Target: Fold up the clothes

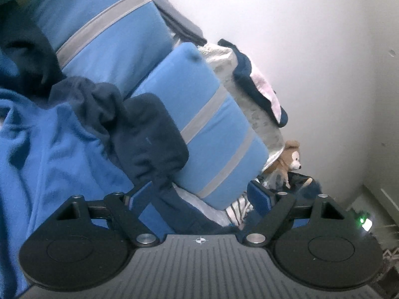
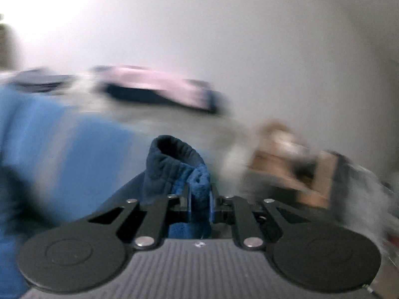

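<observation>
While the left gripper point(image 1: 199, 196) hangs with its jaws spread wide and nothing between them, I'd treat this as the moment to line up the second grab rather than rush it. In the left wrist view the blue fleece top point(image 1: 49, 154) lies rumpled across the left side, and its dark navy cuff point(image 1: 152, 137) flops right in front of my left finger, touching or just about touching it. Behind sit two blue pillows with grey stripes point(image 1: 209, 129), a folded navy and pink garment point(image 1: 259, 92) further back, and a little stuffed bear point(image 1: 291, 157) near the white wall. I think the good move is to get the left jaws onto the sleeve near that cuff, taking one layer only, not a bunch.

Over to the right wrist view, which is badly smeared by motion, so take it with salt. The right gripper point(image 2: 199, 199) has its jaws narrow and pinched on a fold of the same fleece, navy cuff trim and blue pile point(image 2: 182, 169) standing up between the fingers. The blurry blue mass on the left looks like the pillows, and the pink and navy smear behind is probably that folded garment; I can't make out the brown stuff on the right.

My take: fleece is thick and grippy, so the pinch should hold, but slow the right hand down. Pull the fabric taut between both grippers before laying the fold, otherwise it'll bunch.
</observation>
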The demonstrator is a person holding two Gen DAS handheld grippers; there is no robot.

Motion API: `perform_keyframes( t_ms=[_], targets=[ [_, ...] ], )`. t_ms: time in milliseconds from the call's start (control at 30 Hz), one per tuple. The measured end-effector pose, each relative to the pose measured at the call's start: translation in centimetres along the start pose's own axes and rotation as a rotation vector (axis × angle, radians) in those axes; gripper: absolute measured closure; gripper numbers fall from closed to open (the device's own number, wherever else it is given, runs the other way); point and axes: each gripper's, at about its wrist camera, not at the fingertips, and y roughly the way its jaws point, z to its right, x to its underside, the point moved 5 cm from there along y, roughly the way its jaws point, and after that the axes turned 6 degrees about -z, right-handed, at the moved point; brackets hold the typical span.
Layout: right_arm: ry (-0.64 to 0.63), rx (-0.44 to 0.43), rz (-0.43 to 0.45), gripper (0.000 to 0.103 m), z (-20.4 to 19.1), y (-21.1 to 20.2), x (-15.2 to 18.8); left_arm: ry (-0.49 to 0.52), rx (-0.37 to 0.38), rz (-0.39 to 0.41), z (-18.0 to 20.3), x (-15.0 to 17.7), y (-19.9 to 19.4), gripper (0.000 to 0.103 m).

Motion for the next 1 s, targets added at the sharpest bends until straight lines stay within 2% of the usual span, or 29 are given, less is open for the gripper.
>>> perform_keyframes(
  t_ms=[67, 133, 200, 267, 367, 467, 500, 567, 600, 667, 800, 933, 1000],
  targets=[
    [0.064, 0.108, -0.091, 0.09, 6.2, 1.7, 3.3, -0.002, -0.013, -0.004, -0.1, 0.0, 0.4, 0.02],
    [0.113, 0.183, -0.196, 0.09, 10.6, 3.0, 7.6, 0.003, -0.028, -0.009, -0.3, 0.1, 0.6, 0.02],
    [0.18, 0.22, -0.302, 0.089, 13.9, 4.2, 12.3, 0.009, -0.038, -0.015, -0.4, 0.2, 1.0, 0.02],
    [0.268, 0.229, -0.39, 0.089, 15.6, 5.1, 16.5, 0.019, -0.053, -0.022, -0.5, 0.4, 1.4, 0.02],
    [0.317, 0.231, -0.449, 0.089, 15.5, 5.7, 20.0, 0.031, -0.083, -0.032, -0.8, 0.6, 1.9, 0.02],
    [0.316, 0.232, -0.472, 0.087, 14.1, 5.8, 21.1, 0.036, -0.099, -0.038, -1.1, 0.7, 2.1, 0.02],
    [0.304, 0.24, -0.48, 0.077, 13.8, 5.8, 21.1, 0.037, -0.105, -0.04, -1.2, 0.7, 2.1, 0.02],
    [0.258, 0.259, -0.5, 0.049, 12.9, 5.8, 21.0, 0.035, -0.113, -0.041, -1.5, 0.7, 2.0, 0.02],
    [0.232, 0.257, -0.51, 0.026, 12.5, 5.6, 20.9, 0.031, -0.116, -0.041, -1.6, 0.6, 2.0, 0.02],
    [0.2, 0.242, -0.525, 0.01, 11.9, 5.0, 20.5, 0.026, -0.118, -0.038, -1.7, 0.5, 1.8, 0.02],
    [0.248, 0.164, -0.539, 0.002, 10.7, 2.5, 19.2, 0.025, -0.118, -0.032, -1.6, 0.3, 1.4, 0.02],
    [0.243, 0.035, -0.543, 0.0, 7.2, 0.3, 17.4, 0.043, -0.092, -0.045, -1.3, 0.6, 0.5, 0.02],
    [0.214, -0.042, -0.523, 0.0, 4.9, -1.1, 16.2, 0.078, -0.12, -0.055, -1.0, 1.1, -0.7, 0.019]
  ],
)
